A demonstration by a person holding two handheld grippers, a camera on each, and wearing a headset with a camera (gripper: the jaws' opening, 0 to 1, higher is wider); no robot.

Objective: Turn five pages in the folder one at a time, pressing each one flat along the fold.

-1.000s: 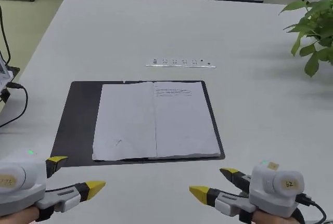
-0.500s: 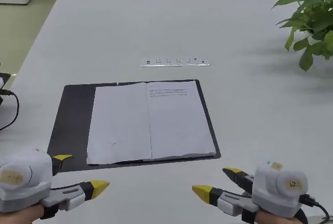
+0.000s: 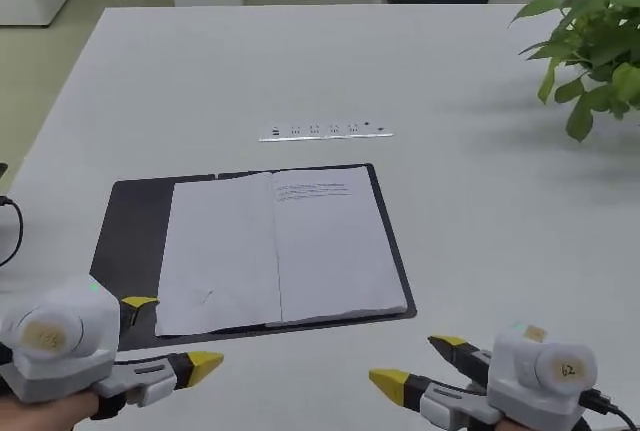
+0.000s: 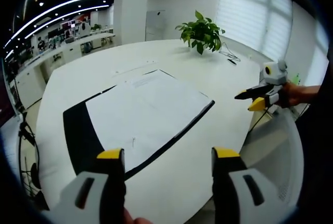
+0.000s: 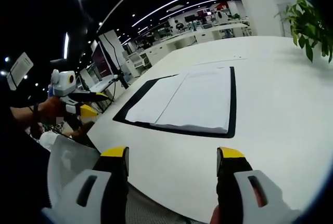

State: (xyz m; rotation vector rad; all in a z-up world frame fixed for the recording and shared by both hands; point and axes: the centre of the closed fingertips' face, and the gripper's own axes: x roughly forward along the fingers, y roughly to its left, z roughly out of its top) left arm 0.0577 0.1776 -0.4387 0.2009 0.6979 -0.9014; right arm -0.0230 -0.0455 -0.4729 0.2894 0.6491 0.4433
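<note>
Only the view drifted: folder [image 3: 262, 251] still open flat, left tongs [image 3: 172, 332] and right tongs [image 3: 418, 361] both gaping, empty, short of it. No page started yet.

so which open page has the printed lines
The right-hand white paper page of the open black folder: printed lines at its top. The left-hand page bears just a small mark low down.
</note>
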